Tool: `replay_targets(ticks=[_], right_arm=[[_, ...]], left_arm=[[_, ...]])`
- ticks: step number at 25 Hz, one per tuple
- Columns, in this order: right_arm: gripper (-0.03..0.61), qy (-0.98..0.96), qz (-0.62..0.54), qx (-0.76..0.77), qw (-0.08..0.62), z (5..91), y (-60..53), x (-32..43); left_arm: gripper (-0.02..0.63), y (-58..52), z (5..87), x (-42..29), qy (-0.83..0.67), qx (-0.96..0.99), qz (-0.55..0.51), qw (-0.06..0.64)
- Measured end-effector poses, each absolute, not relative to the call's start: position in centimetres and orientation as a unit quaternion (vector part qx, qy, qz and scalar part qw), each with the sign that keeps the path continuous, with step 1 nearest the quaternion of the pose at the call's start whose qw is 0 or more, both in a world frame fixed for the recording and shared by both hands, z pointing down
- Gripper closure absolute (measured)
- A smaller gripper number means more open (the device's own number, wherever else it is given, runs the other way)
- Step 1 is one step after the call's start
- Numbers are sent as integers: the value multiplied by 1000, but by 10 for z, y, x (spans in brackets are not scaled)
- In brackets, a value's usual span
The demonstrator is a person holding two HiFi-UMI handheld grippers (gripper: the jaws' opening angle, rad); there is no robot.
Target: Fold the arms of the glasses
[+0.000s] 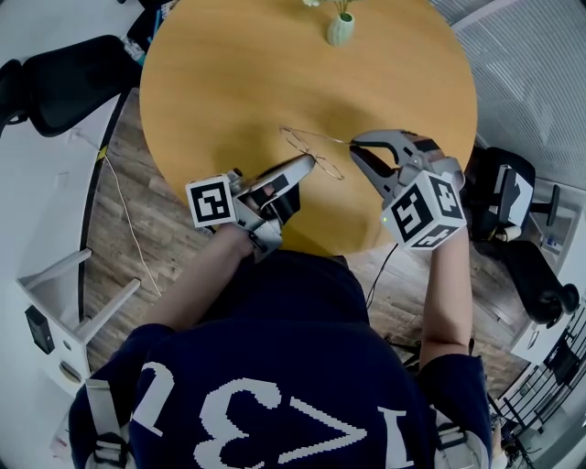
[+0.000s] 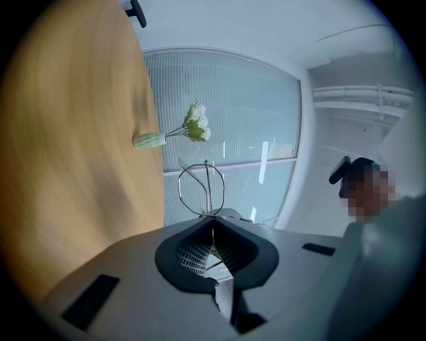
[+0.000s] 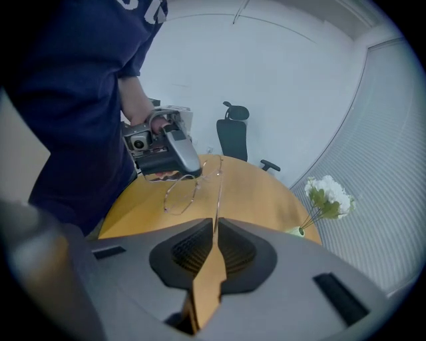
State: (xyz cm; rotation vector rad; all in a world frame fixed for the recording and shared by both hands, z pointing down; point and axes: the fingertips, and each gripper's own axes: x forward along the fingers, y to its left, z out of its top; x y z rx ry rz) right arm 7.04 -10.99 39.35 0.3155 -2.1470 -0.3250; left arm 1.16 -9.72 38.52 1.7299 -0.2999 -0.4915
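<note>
Fingers (image 2: pixel 186 248) of L gripper (image 2: pixel 213 216): pressed together, clamped on glasses (image 2: pixel 200 190) at frame; one wire rim sticks out past tips. Fingers (image 3: pixel 190 250) of R gripper (image 3: pixel 215 221): closed on glasses arm (image 3: pixel 217 190), a thin wire running from tips up to frame.

Item: glasses, thin wire, rimmed lenses. Loc.: near edge of table (image 1: pixel 229 73), about mid-way along it, in front of person; cannot tell if resting on top or lifted just clear. Vase w/ flowers (image 1: pixel 340 27) at far edge, well apart.

Rel. to fingers: frame sits betw. the two grippers; L tips on frame at near side, R tips on arm, away from hinge. Arm looks open, not yet folded.

Step (judged): fold the held arm. Handling notes:
- Keep L fixed as anchor.
- Swing R in an arc round hinge toward lenses; no pull along arm.
- Grip light; wire prob. bends easily.
- Let go only once arm lies flat behind frame.

Risk: frame twisting in L's pinch if R pushes off-axis.
</note>
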Motion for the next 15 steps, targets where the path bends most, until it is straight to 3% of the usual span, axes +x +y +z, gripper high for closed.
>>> replay_targets(ticks=[15], right_arm=[[514,-850,-181,38,494,409,-71,62]], left_arm=[[595,-92,390,12,-128,749,-201,619]])
